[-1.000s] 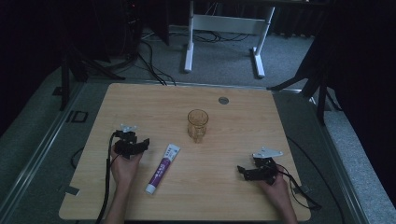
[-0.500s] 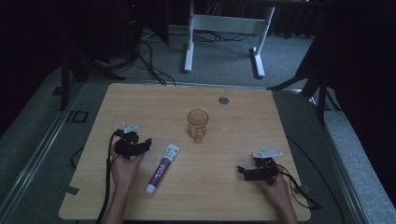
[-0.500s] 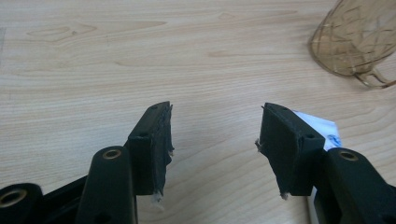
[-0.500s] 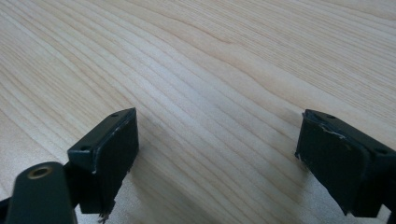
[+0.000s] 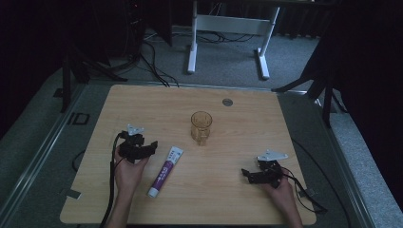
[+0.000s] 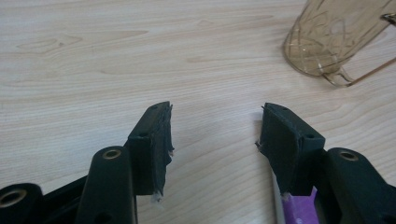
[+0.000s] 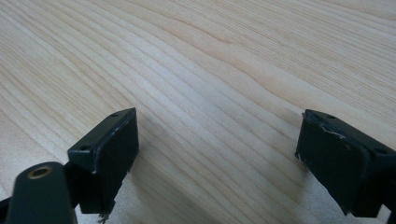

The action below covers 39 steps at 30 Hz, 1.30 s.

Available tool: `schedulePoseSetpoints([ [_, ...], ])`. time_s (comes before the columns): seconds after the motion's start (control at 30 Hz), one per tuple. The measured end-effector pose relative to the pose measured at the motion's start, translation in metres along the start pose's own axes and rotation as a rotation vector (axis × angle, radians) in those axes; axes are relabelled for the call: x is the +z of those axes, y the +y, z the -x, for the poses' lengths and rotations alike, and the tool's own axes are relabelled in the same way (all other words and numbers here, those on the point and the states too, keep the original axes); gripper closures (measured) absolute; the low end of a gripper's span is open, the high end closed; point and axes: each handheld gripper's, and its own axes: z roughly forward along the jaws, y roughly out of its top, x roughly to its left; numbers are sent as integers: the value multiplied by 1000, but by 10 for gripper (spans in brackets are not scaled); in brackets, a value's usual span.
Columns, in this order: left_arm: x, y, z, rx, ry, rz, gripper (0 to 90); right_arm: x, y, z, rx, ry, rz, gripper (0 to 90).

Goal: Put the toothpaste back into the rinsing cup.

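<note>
Purple-and-white toothpaste tube (image 5: 164, 172) flat on wooden table (image 5: 228, 209), just right of left gripper (image 5: 148, 147), long axis running away toward amber glass mug (image 5: 201, 127). Jaws spread, empty. Right gripper (image 5: 248, 175) well apart, likewise spread.

Dim room: grey floor (image 5: 223, 61) (cables strewn), white stand (image 5: 228, 26).

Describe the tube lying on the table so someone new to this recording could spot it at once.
On the light wooden table, look left of centre, just right of the left tongs and nearer the person than the amber glass mug. The tube lies flat at a slant, white at both ends with a purple middle. It is the one long, flat item there.
</note>
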Motion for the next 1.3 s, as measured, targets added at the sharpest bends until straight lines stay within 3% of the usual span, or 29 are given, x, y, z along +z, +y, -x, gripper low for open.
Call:
schedulePoseSetpoints([
  [1.3, -13, 11, 35, 130, -45, -74, 439, 0, 0, 0, -1, 0, 1, 126],
])
